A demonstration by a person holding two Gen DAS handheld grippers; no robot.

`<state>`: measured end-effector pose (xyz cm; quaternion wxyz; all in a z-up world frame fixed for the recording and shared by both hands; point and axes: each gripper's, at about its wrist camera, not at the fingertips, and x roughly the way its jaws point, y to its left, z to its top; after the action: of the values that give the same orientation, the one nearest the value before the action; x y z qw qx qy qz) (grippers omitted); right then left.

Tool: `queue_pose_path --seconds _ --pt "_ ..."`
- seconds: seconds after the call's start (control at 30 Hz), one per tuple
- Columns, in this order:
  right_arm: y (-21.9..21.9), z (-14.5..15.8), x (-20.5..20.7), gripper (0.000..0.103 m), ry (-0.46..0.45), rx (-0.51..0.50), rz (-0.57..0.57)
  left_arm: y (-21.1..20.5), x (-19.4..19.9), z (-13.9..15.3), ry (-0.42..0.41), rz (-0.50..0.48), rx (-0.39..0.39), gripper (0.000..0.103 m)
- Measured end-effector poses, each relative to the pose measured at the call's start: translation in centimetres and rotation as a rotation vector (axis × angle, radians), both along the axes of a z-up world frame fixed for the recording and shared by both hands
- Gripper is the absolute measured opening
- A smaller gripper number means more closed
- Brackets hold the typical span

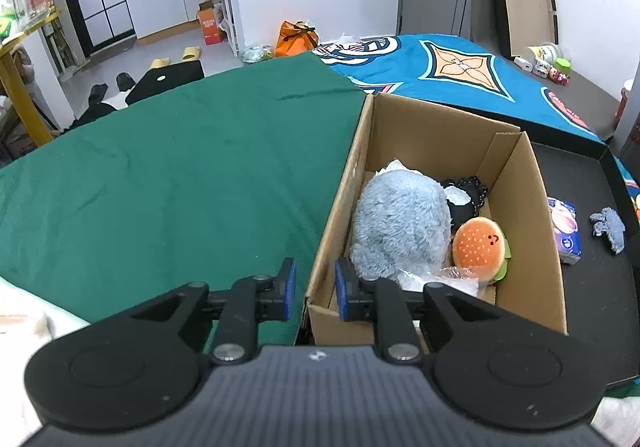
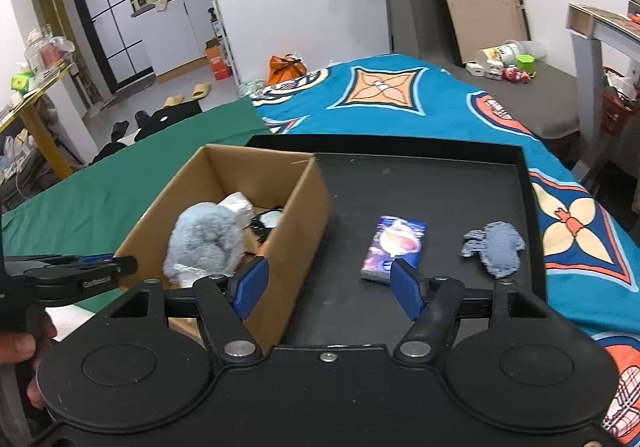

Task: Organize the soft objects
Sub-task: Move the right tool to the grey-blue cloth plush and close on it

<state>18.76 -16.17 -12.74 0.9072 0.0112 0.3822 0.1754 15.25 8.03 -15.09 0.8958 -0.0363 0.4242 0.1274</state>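
A cardboard box [image 1: 532, 207] [image 2: 304, 215] stands on a black tray [image 2: 440, 183]. In it lie a grey fluffy plush [image 1: 400, 223] [image 2: 208, 239], a burger plush [image 1: 480, 247] and a black lace item [image 1: 468, 195]. A grey cloth toy [image 2: 494, 245] [image 1: 608, 227] and a purple packet [image 2: 394, 245] [image 1: 566, 227] lie on the tray right of the box. My left gripper [image 1: 315, 293] is open and empty, straddling the box's near left wall. My right gripper [image 2: 326, 285] is open and empty, above the tray just before the packet.
A green cloth [image 1: 160, 167] covers the surface left of the box; a blue patterned blanket [image 2: 400, 87] lies behind and right. Small items [image 2: 504, 63] sit at the far right corner. The left gripper also shows in the right wrist view [image 2: 100, 267].
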Motion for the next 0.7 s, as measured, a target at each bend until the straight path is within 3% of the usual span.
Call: queue_pose_path --seconds 0.27,0.5,0.7 --pt "-2.7 -0.5 0.9 0.067 -0.006 0.014 -0.015 -0.9 0.2 0.0 0.016 -0.008 0.062 0.025" --pt "-4.8 -1.6 2.0 0.067 0.003 0.024 -0.026 -1.0 0.8 0.4 0.047 0.008 0.070 0.026" --pt "-7.0 -2.3 3.7 0.067 0.002 0.038 -0.059 -2.2 1.2 0.9 0.054 -0.007 0.132 0.047"
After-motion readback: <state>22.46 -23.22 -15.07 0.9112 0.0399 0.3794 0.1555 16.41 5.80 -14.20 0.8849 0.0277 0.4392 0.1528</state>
